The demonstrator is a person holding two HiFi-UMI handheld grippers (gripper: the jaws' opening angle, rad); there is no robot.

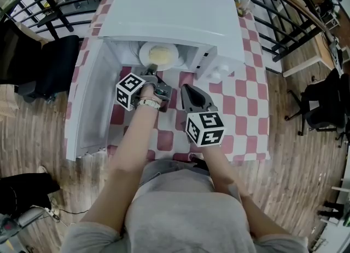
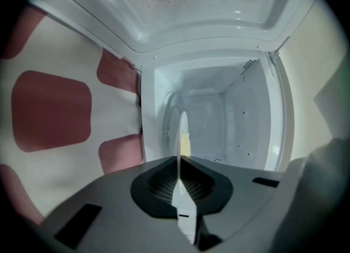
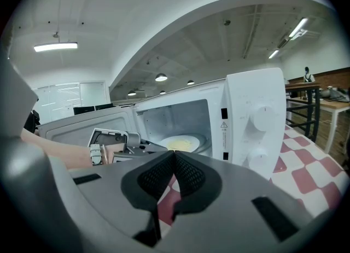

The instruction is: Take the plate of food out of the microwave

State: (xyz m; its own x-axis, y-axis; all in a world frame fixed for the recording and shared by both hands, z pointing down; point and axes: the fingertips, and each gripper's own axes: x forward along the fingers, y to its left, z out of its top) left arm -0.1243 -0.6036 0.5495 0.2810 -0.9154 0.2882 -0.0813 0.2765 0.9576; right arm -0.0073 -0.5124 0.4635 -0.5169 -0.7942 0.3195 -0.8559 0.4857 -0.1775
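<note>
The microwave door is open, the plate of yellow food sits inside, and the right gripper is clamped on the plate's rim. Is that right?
Not quite: it is the left gripper, not the right gripper, that clamps the rim of the plate. The left gripper view shows the plate edge-on between its closed jaws. The right gripper is shut on nothing, back from the microwave. The rest holds.
</note>
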